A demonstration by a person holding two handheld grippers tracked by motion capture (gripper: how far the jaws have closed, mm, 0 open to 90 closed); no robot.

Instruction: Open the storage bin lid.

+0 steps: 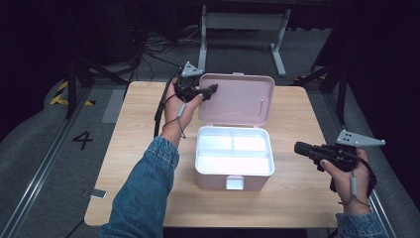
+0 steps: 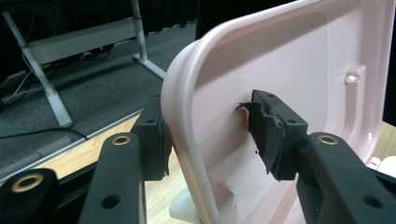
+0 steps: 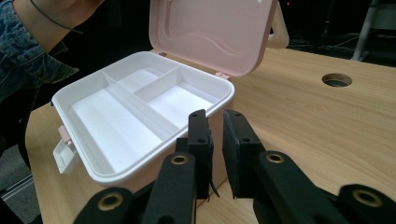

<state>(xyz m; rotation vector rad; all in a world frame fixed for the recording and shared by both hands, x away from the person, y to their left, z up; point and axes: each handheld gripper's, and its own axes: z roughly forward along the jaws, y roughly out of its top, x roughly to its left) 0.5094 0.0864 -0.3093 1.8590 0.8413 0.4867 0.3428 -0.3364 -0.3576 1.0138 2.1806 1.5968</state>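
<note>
A pink storage box (image 1: 234, 168) sits near the middle of the wooden table (image 1: 297, 114), its latch (image 1: 234, 182) facing the front edge. Its lid (image 1: 237, 99) stands open toward the back edge, and the left gripper (image 1: 210, 90) pinches the lid's left rim, one pad behind it and one pad (image 2: 268, 133) pressed on its inner face. Inside the box lies a white divided tray (image 3: 135, 107), one long compartment toward the front and two smaller ones toward the hinge, all bare.

The right gripper (image 1: 301, 147) hovers above the table just beside the box's right wall, touching nothing; its jaws stand narrow with a slim gap between the pads. A denim sleeve (image 1: 143, 193) crosses the table's front left corner.

Around the table: a round cable hole (image 3: 336, 80) in the surface toward the far right corner, a grey metal desk frame (image 1: 242, 22) on the carpet beyond the back edge, loose cables (image 1: 148, 49) on the floor at back left, and a painted number four (image 1: 82, 139) on the floor to the left.

The left gripper's hand (image 1: 179, 106) hides part of the table behind it. From the left gripper view the lid blocks most of the box, and the pad behind the rim is largely covered. The lid's carry handle (image 3: 279, 32) is cut off at the top of the right gripper view.
</note>
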